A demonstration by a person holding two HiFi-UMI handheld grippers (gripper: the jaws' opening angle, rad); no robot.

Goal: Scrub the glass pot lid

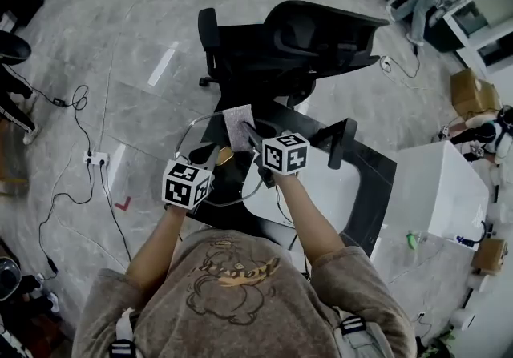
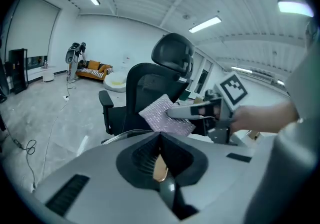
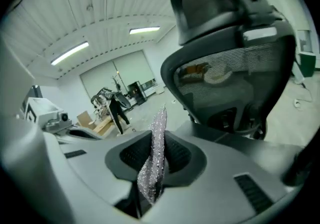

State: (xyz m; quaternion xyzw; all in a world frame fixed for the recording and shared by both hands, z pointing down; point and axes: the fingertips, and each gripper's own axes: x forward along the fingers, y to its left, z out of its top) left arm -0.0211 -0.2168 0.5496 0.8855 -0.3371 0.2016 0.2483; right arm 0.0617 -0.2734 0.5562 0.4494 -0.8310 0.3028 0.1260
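Left gripper: fingers are closed tight on the tan knob of the glass pot lid, which is held over the table.

Right gripper: fingers are clamped on the sparkly scrub cloth, seen at the lid's 1 o'clock.

Contact cannot be confirmed. Scrubbing is judged barely begun.

Glass pot lid — apparently tilted — glittery scrub cloth just beside.
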